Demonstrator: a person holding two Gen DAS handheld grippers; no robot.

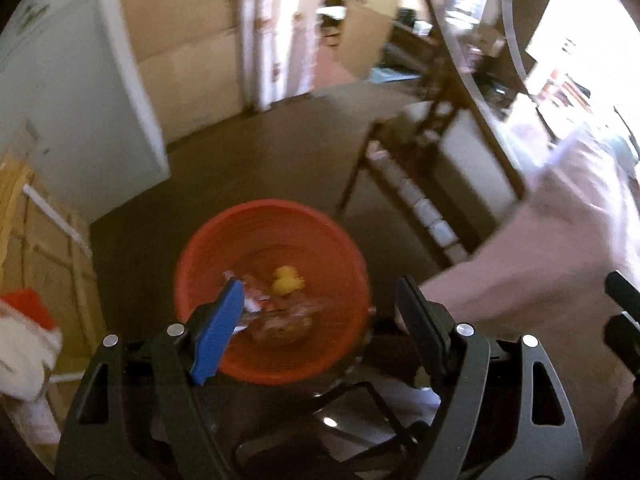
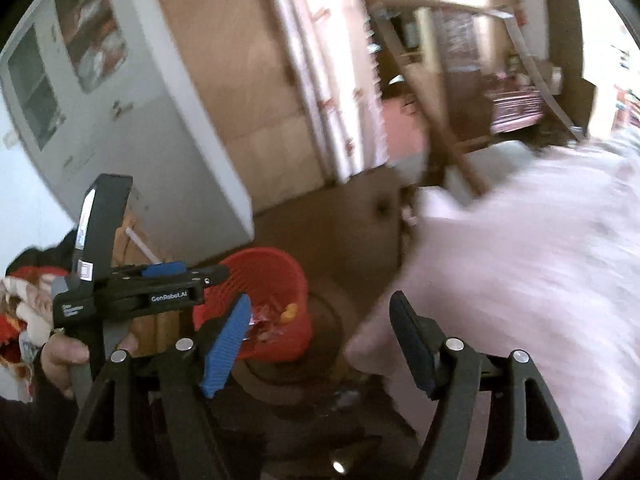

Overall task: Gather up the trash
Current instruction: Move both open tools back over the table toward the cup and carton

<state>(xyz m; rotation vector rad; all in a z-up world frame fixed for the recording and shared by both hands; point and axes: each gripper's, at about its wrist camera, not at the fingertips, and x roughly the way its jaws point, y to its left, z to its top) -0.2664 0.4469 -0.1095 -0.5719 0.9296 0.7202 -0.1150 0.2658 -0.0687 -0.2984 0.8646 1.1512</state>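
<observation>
Both grippers, left gripper (image 1: pixel 320 308) and right gripper (image 2: pixel 320 334), hang spread and empty over the red bin (image 1: pixel 272 240); its blurred wrappers (image 1: pixel 276 312) are probably light, crinkly, best pinched at an edge.

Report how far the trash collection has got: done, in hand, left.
Done: the red basket on the floor already holds wrappers and a small yellow piece.

In hand: nothing. The left gripper and the right gripper both stand open and empty above the basket.

Left: no loose trash shows on the visible floor, but the pictures are blurred and a pale cloth hides the right side, so I cannot rule more out.
</observation>
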